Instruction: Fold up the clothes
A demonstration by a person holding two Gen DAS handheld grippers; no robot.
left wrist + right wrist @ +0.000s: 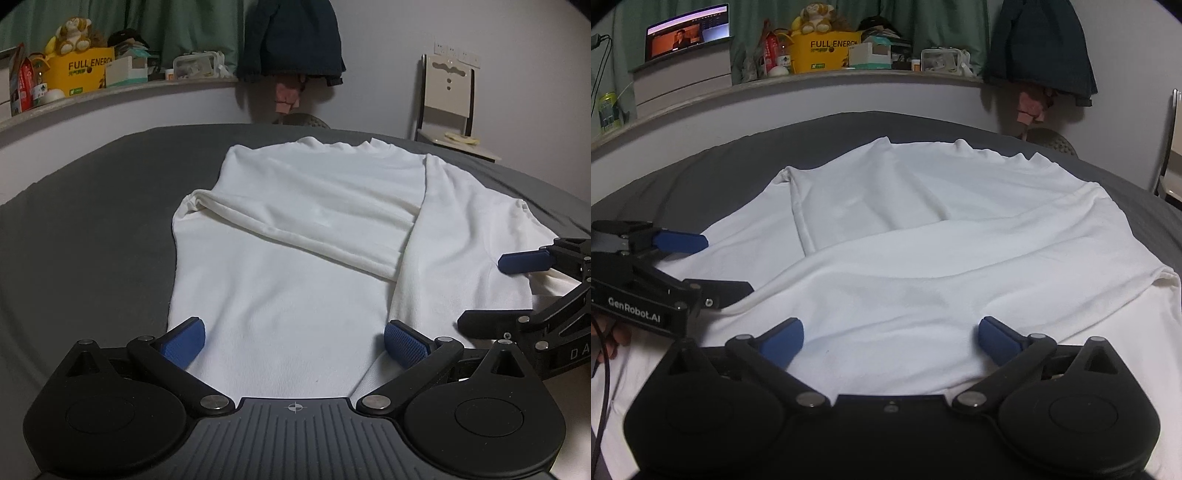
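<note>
While both claws gape wide and grip nothing, the white shirt (303,236) lies spread on the grey bed (92,206) — sleeves folded across its body. Left claw (293,341) and right claw (890,339) hover over its near hem — side by side.

Left gripper (294,341) jaws wide apart, right gripper (891,341) likewise, side by side

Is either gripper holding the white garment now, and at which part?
Neither. The left gripper and right gripper are both open above the white garment.
</note>
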